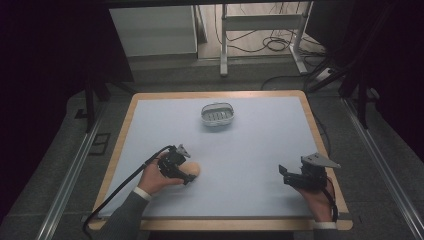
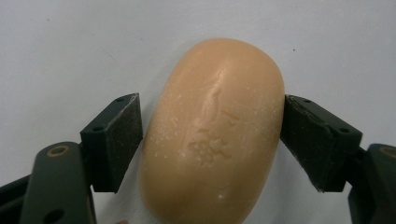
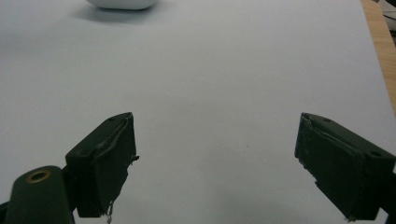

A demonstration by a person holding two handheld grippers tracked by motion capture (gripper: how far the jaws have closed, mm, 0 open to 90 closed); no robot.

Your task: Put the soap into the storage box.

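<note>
Left gripper [image 2: 212, 135] pads touching soap bar [image 2: 212, 135], right gripper [image 3: 215, 163] wide apart

Grey carpeted floor [image 1: 60, 165], white desk frame [image 1: 225, 45], tangled cables [image 1: 270, 42] beyond.

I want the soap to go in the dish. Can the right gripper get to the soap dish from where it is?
Probably yes. The right gripper is open and holds nothing, and only bare table lies between it and the white soap dish. The soap sits between the left gripper's pads.
</note>
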